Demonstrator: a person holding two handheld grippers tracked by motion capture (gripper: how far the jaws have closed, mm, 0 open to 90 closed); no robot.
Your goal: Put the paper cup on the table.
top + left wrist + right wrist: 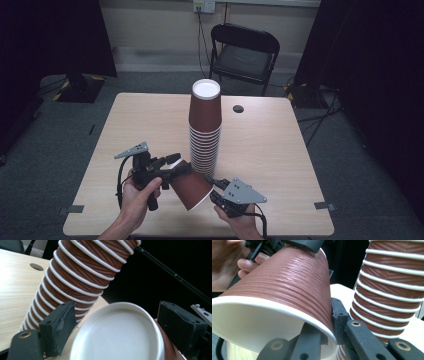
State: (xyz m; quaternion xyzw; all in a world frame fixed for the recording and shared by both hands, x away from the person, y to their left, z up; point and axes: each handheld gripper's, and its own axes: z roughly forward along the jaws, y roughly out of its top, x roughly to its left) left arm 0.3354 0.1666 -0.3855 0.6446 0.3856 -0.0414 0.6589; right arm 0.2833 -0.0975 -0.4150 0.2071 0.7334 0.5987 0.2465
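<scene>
A tall stack of upturned brown ribbed paper cups [205,130] with white rims stands on the middle of the wooden table [150,115]. One loose brown cup [192,185] hangs tilted above the table's near edge, between both grippers. My left gripper [176,165] is shut on its narrow base end; the white cup bottom [117,335] sits between the two black pads. My right gripper [327,322] is shut on the cup's wall at the mouth, one jaw inside the white rim and one outside. The stack [392,282] stands just behind the held cup [282,282].
A black folding chair [245,50] stands beyond the table's far edge. A dark round hole [238,108] lies in the tabletop right of the stack. Tape marks [324,205] sit at the near corners. Dark curtains hang on both sides.
</scene>
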